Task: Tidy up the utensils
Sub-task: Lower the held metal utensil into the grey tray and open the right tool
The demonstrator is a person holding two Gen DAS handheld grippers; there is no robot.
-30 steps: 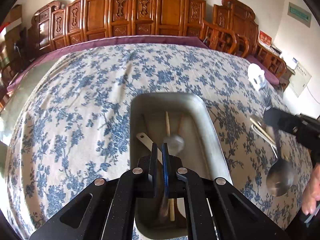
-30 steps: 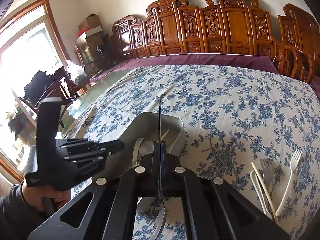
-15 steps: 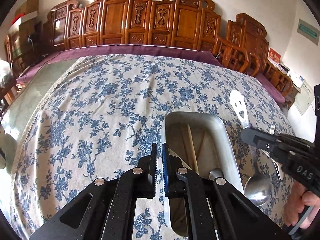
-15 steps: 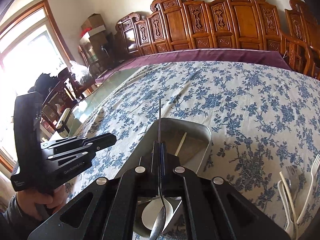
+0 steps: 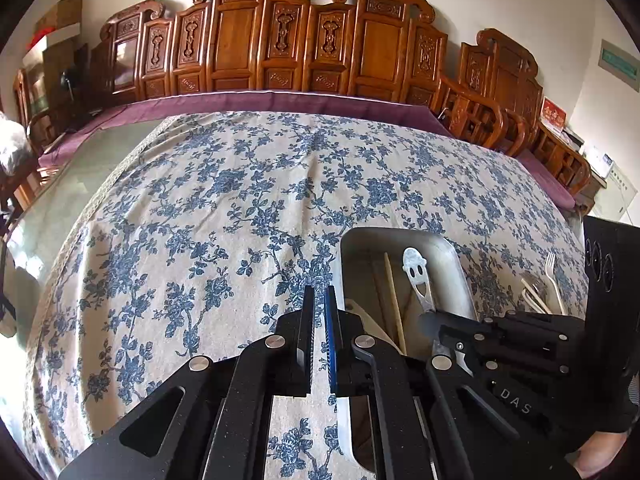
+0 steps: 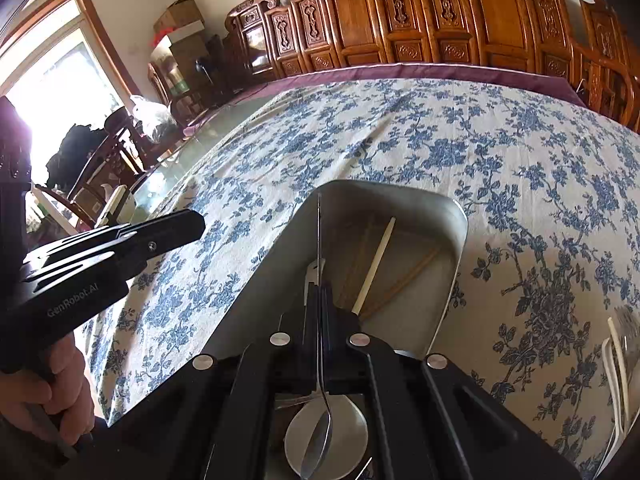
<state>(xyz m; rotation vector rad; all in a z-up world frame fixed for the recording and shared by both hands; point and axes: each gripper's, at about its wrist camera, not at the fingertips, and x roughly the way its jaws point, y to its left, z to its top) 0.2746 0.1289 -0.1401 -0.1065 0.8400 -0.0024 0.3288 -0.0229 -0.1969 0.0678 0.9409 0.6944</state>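
R gripper (image 6: 319, 280) sits low over the grey metal rectangular tray (image 6: 460, 248), pointing down into it. Between its black fingers is a shiny steel spoon w/ a smiley-face cut-out on the handle end (image 6: 319, 380): handle sticks out ahead past the tips, edge-on in the R wrist view, bowl hangs back under the gripper body. Jaws are just starting to part, but the pads still look pressed on the spoon shaft. In the L wrist view the smiley handle end (image 5: 414, 270) shows above the tray's inside, toward its far right.

L gripper (image 5: 319, 320) hovers just left of the tray over the blue-flowered white tablecloth (image 5: 240, 208), jaws drawn narrow w/ only a thin slit and nothing between them.

Inside the tray: a pale cream chopstick (image 6: 374, 266) lying lengthwise, thin brown wooden chopsticks (image 6: 408, 276) angled across the floor, and a white round spoon bowl (image 6: 352, 432) at the near end, under the held spoon.

Right of the tray, apart from it on the cloth: a white plastic fork (image 5: 554, 280) and other pale utensils (image 5: 532, 290), partly hidden.

Carved brown wooden chairs (image 5: 320, 40) line the far side of the table.
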